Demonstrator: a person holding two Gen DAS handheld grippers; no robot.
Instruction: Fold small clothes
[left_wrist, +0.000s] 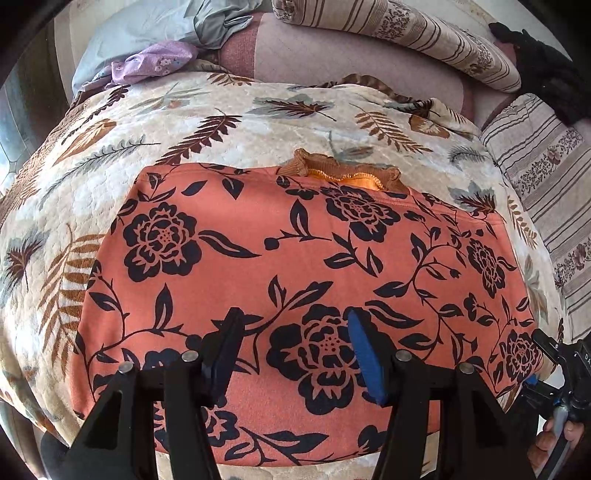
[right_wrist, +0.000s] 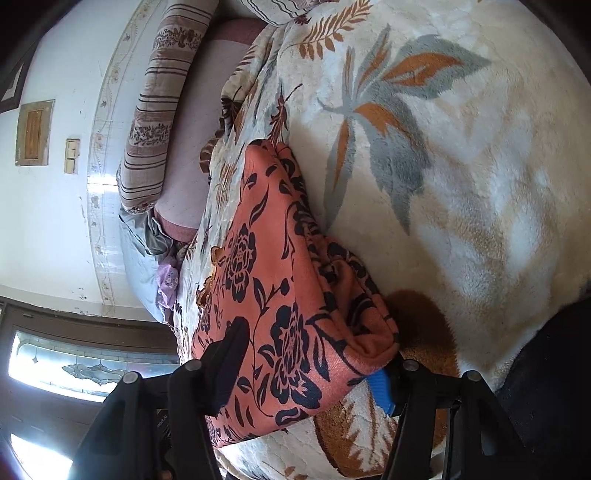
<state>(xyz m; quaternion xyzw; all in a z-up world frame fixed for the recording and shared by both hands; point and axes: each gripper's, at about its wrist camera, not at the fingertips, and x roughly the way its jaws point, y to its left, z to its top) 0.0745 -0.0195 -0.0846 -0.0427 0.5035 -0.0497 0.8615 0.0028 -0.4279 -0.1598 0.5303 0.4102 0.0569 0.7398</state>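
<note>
From my left wrist, the orange floral garment (left_wrist: 295, 288) lies flat on the leaf-print blanket (left_wrist: 221, 147); a careless drag would rumple it. My left gripper (left_wrist: 295, 354) hovers spread wide, empty.

From my right wrist, my right gripper (right_wrist: 306, 373) straddles its folded corner, seemingly unclenched; it may slip.

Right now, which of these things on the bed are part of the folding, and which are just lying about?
Part of the job:
orange floral garment
left gripper
right gripper

Lying about:
leaf-pattern blanket
striped pillow
purple cloth
grey-blue cloth
</note>
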